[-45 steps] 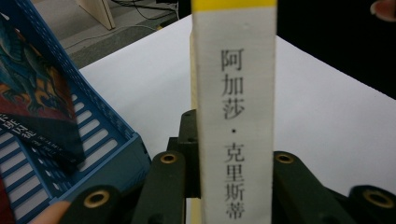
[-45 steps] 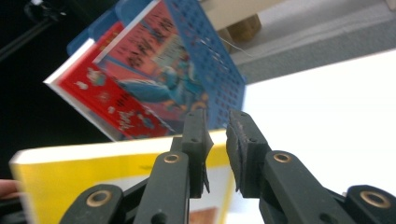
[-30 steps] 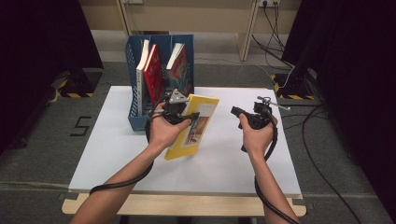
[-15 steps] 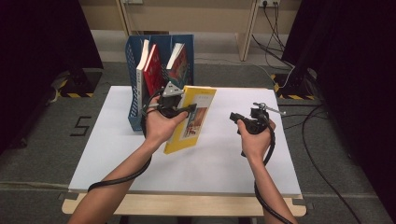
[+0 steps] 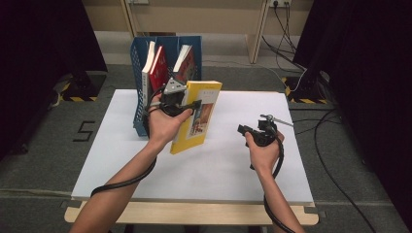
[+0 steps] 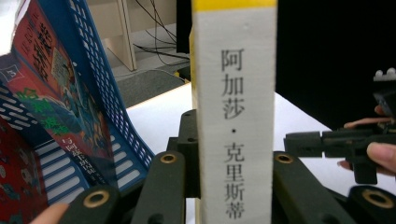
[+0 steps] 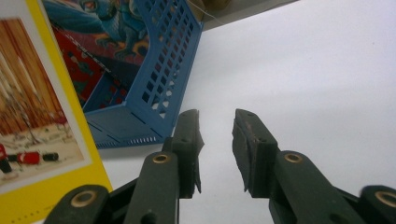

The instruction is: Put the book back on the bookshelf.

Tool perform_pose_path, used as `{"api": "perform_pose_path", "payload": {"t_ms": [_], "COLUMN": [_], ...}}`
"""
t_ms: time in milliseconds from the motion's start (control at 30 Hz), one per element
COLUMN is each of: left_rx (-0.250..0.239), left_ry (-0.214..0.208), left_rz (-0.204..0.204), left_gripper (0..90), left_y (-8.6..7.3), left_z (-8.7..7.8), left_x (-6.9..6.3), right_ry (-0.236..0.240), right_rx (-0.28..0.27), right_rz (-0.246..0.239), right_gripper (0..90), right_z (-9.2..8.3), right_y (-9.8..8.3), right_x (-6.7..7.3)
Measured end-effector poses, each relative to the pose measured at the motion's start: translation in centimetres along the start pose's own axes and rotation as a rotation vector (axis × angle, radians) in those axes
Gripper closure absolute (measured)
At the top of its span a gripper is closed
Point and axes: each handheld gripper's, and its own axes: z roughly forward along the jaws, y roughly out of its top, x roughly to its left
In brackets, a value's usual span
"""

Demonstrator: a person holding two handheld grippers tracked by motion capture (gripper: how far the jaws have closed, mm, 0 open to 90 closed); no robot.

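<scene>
Left gripper (image 5: 182,104) jaws clamp the yellow book (image 5: 197,116) by its spine, just beside the blue file rack (image 5: 138,87); right gripper (image 5: 252,132), jaws just opened wider and empty, stands well apart from the rack over the worktop (image 5: 218,165).

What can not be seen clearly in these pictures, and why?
- Yellow book: left gripper view gives its spine; top and bottom are cut by the edges.
- Blue rack: in the high view, the left gripper hides its lower front.
- Book titles in the rack: too small in the high view.
- Right gripper: body cut by the bottom edge.

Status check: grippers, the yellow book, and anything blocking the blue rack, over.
Left gripper shut on yellow book, lifted off table. Right gripper open, jaws just widened, nothing between. Blue rack holds two books.
</scene>
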Motion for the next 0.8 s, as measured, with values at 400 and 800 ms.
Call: {"api": "perform_pose_path", "payload": {"t_ms": [400,800], "left_rx": [-0.019,-0.051], "left_ry": [0.022,0.040], "left_rz": [-0.010,-0.026], "left_gripper": [75.4,75.4], "left_y": [0.5,1.2], "left_z": [-0.2,-0.7], "left_x": [0.5,1.1], "right_ry": [-0.008,-0.031], "right_rx": [0.013,-0.004], "right_rz": [-0.014,-0.075], "right_gripper": [69.3,66.8], "right_z": [0.5,0.5], "right_y": [-2.1,-3.4], "right_x": [-0.6,-0.9]}}
